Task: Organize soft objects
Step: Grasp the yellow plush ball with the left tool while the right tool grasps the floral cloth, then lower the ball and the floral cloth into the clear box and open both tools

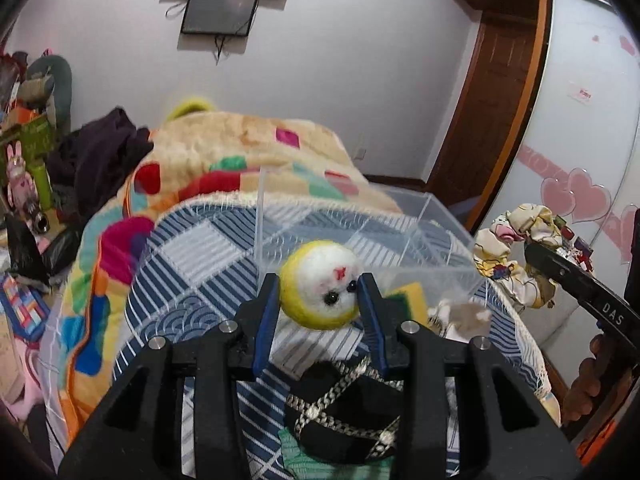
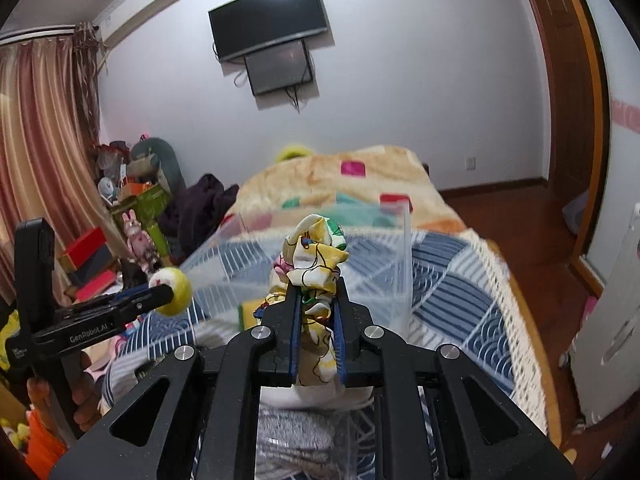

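Note:
My left gripper [image 1: 320, 292] is shut on a yellow and white felt ball with a face [image 1: 320, 284], held above the near edge of a clear plastic divided box [image 1: 360, 224] on the bed. The ball also shows in the right wrist view [image 2: 172, 290]. My right gripper [image 2: 317, 292] is shut on a cream printed scrunchie [image 2: 316, 256], held above the box [image 2: 404, 264]. The scrunchie also shows at the right of the left wrist view [image 1: 516, 256]. A yellow and green sponge [image 1: 406, 300] and a pale fluffy item [image 1: 460, 314] lie in the box.
A black pouch with patterned straps [image 1: 344, 412] lies under my left gripper on the blue patterned bedspread [image 1: 192, 276]. A colourful fleece blanket [image 1: 240, 148] covers the far bed. Cluttered boxes and toys [image 2: 136, 216] stand at the left; a wooden door [image 1: 488, 112] at the right.

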`<state>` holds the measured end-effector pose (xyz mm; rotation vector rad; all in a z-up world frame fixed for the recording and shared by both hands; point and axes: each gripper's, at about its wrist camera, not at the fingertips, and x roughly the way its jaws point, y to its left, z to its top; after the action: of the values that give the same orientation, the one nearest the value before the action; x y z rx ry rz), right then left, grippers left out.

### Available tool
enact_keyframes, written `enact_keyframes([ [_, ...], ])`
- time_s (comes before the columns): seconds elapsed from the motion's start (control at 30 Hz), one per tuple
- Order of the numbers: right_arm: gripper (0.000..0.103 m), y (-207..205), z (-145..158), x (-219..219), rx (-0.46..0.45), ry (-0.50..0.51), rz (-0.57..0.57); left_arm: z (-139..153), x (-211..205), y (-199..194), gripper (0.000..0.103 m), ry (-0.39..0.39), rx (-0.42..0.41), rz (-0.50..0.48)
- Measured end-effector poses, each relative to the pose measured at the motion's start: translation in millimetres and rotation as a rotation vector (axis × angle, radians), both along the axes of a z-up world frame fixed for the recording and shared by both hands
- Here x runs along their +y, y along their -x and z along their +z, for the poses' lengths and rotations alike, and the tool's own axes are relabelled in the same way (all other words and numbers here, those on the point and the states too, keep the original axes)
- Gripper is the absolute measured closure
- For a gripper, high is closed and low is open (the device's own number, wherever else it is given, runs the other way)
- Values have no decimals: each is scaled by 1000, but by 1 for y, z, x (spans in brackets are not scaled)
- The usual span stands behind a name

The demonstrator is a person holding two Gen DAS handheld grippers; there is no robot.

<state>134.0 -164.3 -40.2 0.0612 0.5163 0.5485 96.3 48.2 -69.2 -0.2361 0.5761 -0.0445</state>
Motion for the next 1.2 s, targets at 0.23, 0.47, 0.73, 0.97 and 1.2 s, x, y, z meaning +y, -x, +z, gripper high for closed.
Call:
enact_keyframes([
  [0.23,91,-17,18,10,-64,11,-16,32,-1,-18,64,-40,-55,-18],
  [0.47,91,-42,19,22,-62,34,-42,36,-5,-50,64,-76,-35,-17],
  [0.73,91,-70,-1,33,27,73,-48,14,-7,-92,64,-100,79,-35],
  [0.97,91,-88,-23,42,120,120,-26,-11,-9,-117,64,-129,172,-58],
  [1.2,90,-94,-39,46,188,175,-4,-25,-14,-126,64,-135,219,-65],
])
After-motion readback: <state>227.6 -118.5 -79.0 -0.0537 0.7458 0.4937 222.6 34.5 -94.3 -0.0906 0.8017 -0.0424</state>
